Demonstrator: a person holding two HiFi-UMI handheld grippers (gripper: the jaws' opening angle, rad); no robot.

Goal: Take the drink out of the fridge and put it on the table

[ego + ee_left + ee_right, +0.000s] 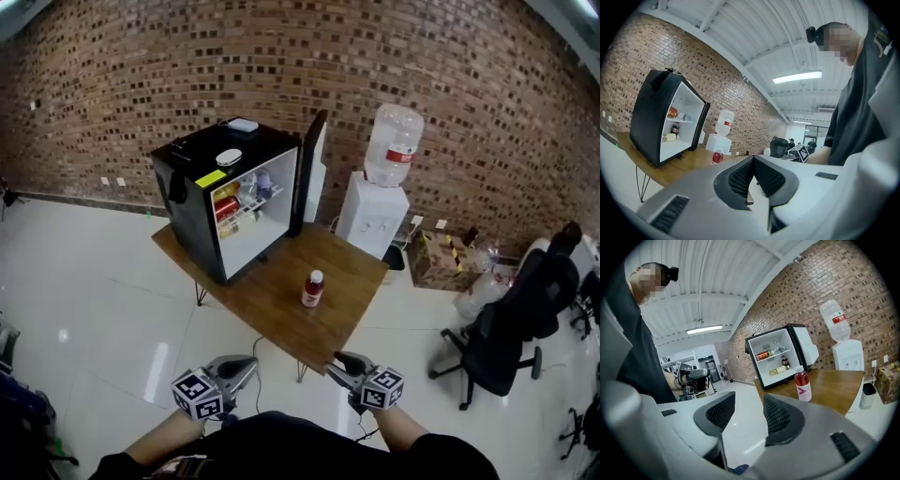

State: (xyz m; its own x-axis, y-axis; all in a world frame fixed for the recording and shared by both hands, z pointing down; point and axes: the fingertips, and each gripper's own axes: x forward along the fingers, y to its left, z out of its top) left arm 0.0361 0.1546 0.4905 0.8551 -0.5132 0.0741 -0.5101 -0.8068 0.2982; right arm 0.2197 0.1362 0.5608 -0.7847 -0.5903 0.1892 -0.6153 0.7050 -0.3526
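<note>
A red drink bottle [312, 289] with a white cap stands upright on the wooden table [272, 305], in front of the open black mini fridge [199, 216]. The same bottle [717, 157] shows small in the left gripper view, and the bottle [802, 385] stands ahead of the jaws in the right gripper view. More drinks [226, 201] sit on the fridge shelves. My left gripper [249, 366] hovers short of the table's near corner, its pads meeting at the tips, nothing held. My right gripper [339, 360] hangs beside it with a gap between its pads [778, 416] and nothing in them.
The fridge door [310, 171] stands swung open to the right. A white water dispenser [375, 217] with a bottle on top stands behind the table. A black office chair [514, 323] and a cardboard box [439, 259] are to the right, on the glossy white floor.
</note>
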